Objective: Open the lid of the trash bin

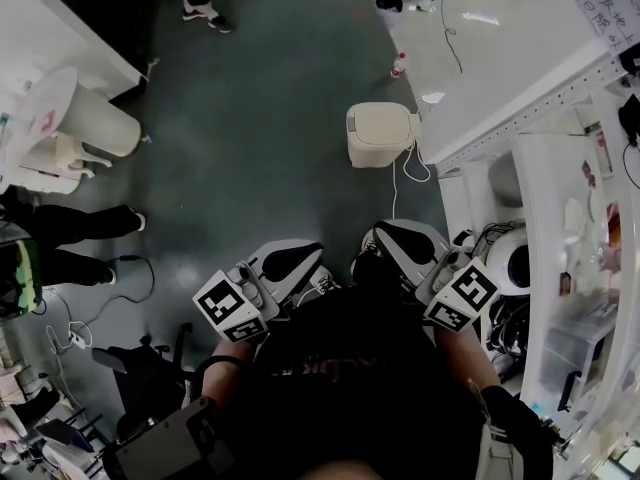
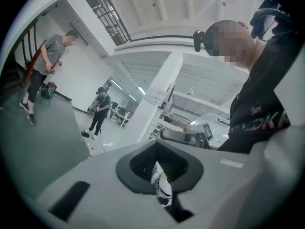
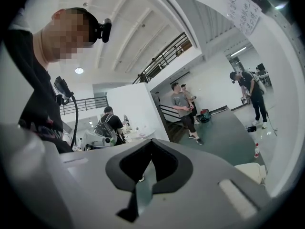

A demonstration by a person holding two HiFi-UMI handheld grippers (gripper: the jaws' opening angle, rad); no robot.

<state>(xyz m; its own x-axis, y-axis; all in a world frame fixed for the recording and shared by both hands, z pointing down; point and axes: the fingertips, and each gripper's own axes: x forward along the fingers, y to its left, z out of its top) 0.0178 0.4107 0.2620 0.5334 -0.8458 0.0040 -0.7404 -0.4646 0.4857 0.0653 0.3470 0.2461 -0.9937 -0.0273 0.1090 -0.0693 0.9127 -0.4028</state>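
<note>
two grippers, left (image 1: 308, 255) and right (image 1: 384, 236), jaws pressed together, empty. bin (image 1: 364, 154) at 12 o'clock on floor, lid (image 1: 386, 124) down, well apart from both.

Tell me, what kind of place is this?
Probably a big workshop or lab, not a home: a grey floor with loose cables, white metal racks along one side, and other people standing about.

bottle (image 1: 398, 65) on floor | white cable (image 1: 394, 186) near rack (image 1: 530, 98) | person's legs (image 1: 80, 230) left
</note>
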